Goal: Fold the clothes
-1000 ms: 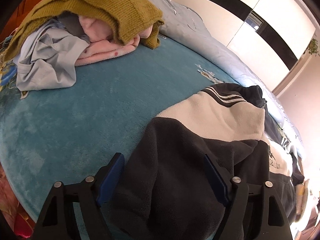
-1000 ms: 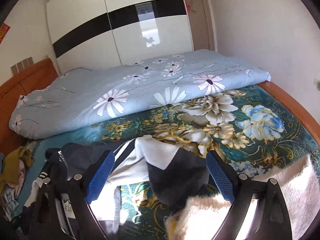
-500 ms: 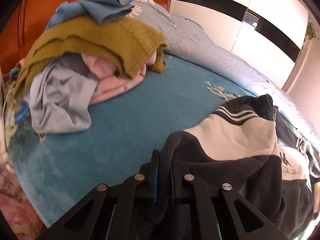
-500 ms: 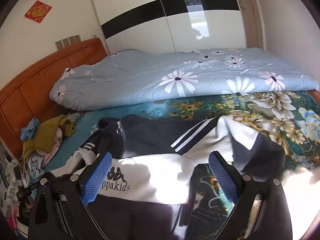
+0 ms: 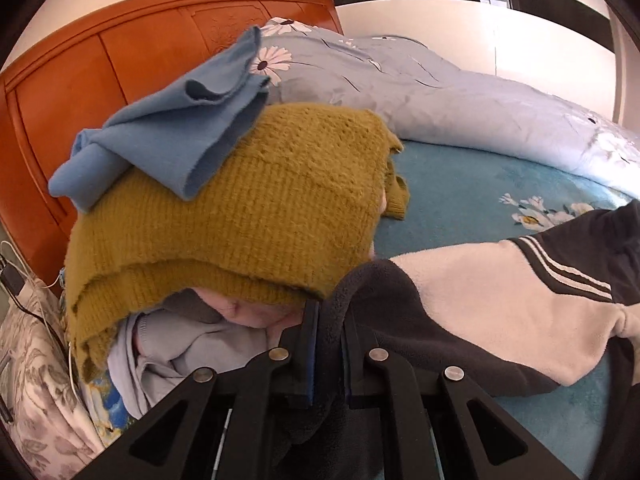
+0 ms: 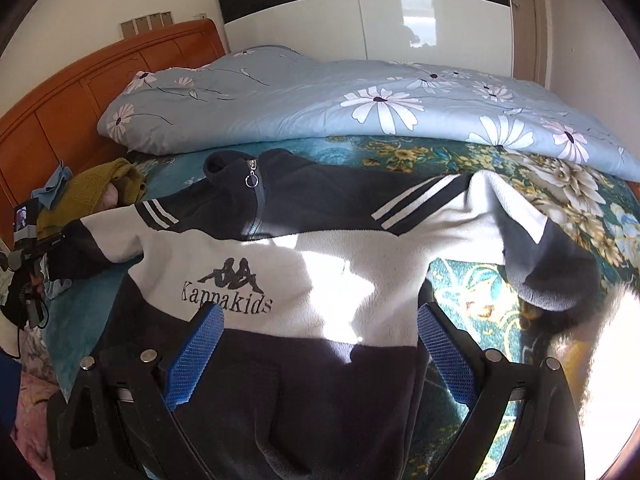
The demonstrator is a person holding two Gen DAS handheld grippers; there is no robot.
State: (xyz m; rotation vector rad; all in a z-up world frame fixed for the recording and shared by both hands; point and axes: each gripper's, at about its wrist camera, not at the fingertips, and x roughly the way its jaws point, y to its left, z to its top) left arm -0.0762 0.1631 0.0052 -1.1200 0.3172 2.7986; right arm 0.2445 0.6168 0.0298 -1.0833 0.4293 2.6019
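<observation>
Fleece pullover (image 6: 304,272) flat on bed (image 6: 500,300), long axis straight ahead of right gripper (image 6: 320,356), which hangs wide open over its hem; left gripper (image 5: 328,344) clamped on sleeve cuff (image 5: 360,296), clothes pile (image 5: 248,208) just beyond.

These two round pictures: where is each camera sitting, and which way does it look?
Left wrist: rides the left gripper, facing the orange wooden headboard and mustard knitted sweater; its jaws pinch a sleeve of the navy-and-white fleece pullover.
Right wrist: rides the right gripper, open over the pullover's chest, facing the black-striped white wardrobe.
Shared: pullover, sweater, headboard, daisy-print blue quilt.
</observation>
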